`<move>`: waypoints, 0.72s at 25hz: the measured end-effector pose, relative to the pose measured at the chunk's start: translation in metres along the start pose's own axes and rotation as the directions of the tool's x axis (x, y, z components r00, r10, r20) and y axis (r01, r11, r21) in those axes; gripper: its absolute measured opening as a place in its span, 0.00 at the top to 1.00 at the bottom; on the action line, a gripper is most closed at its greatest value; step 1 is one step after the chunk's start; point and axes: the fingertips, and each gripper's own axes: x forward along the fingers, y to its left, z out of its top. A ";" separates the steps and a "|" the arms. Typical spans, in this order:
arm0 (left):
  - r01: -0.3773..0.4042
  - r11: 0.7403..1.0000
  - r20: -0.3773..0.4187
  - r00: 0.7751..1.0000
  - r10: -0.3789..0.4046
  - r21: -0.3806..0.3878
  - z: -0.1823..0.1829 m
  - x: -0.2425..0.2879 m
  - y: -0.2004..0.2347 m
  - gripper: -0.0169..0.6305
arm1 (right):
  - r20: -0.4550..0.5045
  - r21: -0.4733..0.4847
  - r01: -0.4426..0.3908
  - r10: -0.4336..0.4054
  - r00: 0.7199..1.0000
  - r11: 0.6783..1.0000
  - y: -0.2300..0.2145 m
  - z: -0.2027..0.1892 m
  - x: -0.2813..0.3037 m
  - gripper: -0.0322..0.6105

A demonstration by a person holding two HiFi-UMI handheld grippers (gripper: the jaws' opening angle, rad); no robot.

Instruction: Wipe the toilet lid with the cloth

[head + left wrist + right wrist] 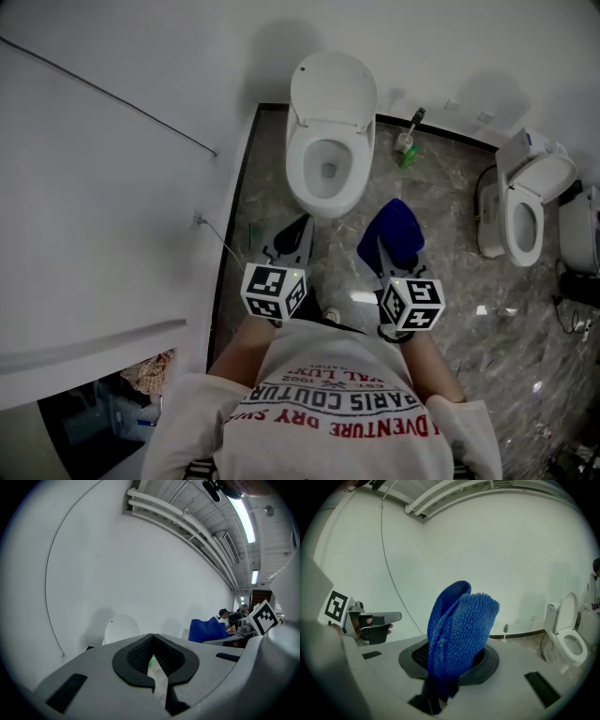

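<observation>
Cloth [396, 228] is sticking up blue from the right gripper [384, 255], whose jaws are clamping it; the left gripper [300, 230] is sitting pinched together. The toilet lid [333, 86] (raised against the wall) is standing straight ahead, slightly left of the cloth.

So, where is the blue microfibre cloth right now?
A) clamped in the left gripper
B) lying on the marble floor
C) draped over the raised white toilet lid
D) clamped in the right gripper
D: the right gripper view shows the blue microfibre cloth standing up from between the closed jaws of the right gripper, while the left gripper is shut on nothing.
</observation>
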 end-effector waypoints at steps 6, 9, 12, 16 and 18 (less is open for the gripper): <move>0.045 0.999 -0.024 0.999 -0.046 -0.029 -0.003 0.067 0.052 0.96 | -0.028 0.011 0.033 -0.032 0.999 0.999 -0.017 0.009 0.075 0.80; 0.061 0.998 -0.015 0.998 -0.061 -0.029 0.014 0.109 0.091 0.96 | -0.017 -0.009 0.050 -0.050 0.999 0.999 -0.027 0.035 0.125 0.80; 0.076 0.997 -0.029 0.997 -0.077 -0.032 0.032 0.156 0.131 0.96 | -0.023 -0.017 0.083 -0.083 0.996 0.996 -0.037 0.062 0.176 0.80; 0.096 0.995 -0.026 0.995 -0.097 -0.023 0.074 0.220 0.196 0.96 | -0.027 0.021 0.115 -0.114 0.993 0.993 -0.043 0.101 0.257 0.80; 0.099 0.995 -0.021 0.995 -0.099 -0.018 0.090 0.246 0.225 0.96 | -0.037 0.031 0.119 -0.118 0.992 0.992 -0.042 0.112 0.292 0.80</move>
